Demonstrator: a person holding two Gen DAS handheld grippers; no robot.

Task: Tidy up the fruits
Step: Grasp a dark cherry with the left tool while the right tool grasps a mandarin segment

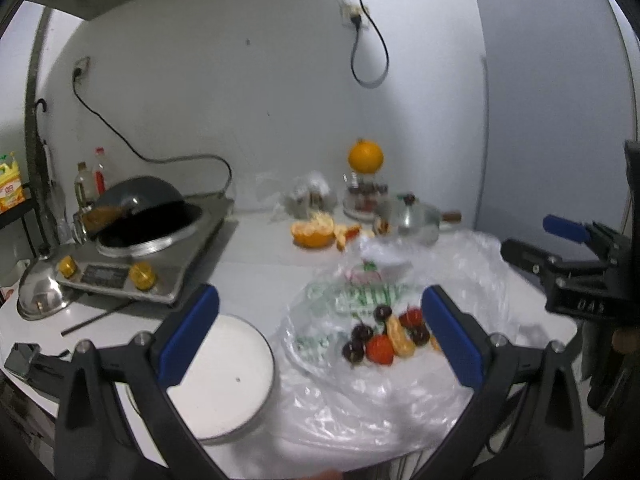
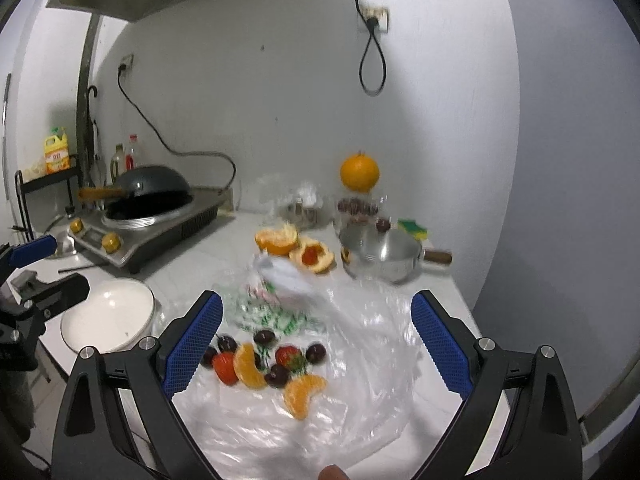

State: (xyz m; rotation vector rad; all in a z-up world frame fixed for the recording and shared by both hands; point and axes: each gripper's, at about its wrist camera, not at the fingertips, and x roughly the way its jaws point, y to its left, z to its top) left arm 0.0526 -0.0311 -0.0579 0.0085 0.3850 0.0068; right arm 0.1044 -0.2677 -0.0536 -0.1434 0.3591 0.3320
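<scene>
both claws, left claw and right claw, hang released over soft orange segments, red strawberries and dark cherries on crinkly clear plastic bag; likely bruisable, pinch gently across middles. empty white round plate beyond left on white surface.
</scene>
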